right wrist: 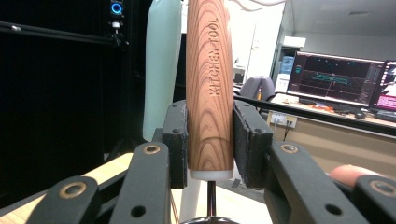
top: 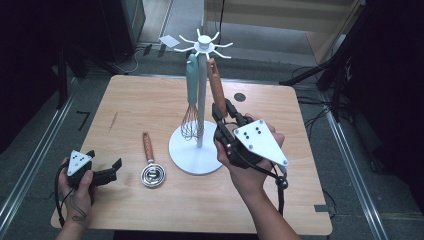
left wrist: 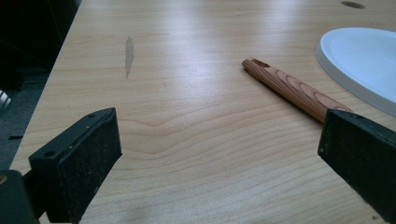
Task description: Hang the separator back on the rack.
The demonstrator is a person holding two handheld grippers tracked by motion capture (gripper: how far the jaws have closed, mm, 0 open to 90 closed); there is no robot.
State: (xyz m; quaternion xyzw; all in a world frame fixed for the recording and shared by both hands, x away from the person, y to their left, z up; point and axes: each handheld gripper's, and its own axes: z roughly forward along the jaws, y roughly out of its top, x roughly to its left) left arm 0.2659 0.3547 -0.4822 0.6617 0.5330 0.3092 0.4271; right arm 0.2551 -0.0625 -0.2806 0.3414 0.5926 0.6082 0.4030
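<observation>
Your right gripper (top: pixel 223 116) is raised beside the white utensil stand (top: pixel 198 100). Its jaws are closed flat on both sides of a wood-grain handle (right wrist: pixel 209 88), clamping its lower end; "KITCHEN TOOL" is engraved on the grain above the jaws. A white collar and a thin metal shank run down from the handle just below the jaws. What tool head sits beneath is out of sight, so you cannot name the utensil more closely. The handle's top reaches the stand's hook ring (top: pixel 205 46); whether it hangs on a hook is unclear from the high view.

Just past the jaws, on their left in the right gripper view, hangs the pale teal handle (right wrist: pixel 161 65) of a whisk (top: pixel 191 92), close beside the wood handle.

Your left gripper (top: pixel 102 174) rests low at the near left of the bench (top: pixel 130 100). Its jaws stand wide apart with only bare bench between them. Ahead of them, running behind the right jaw, lies the wooden handle of a small metal strainer (top: pixel 150 165); jaw and handle look apart. Beyond that jaw is the stand's round white base (left wrist: pixel 362 60).
</observation>
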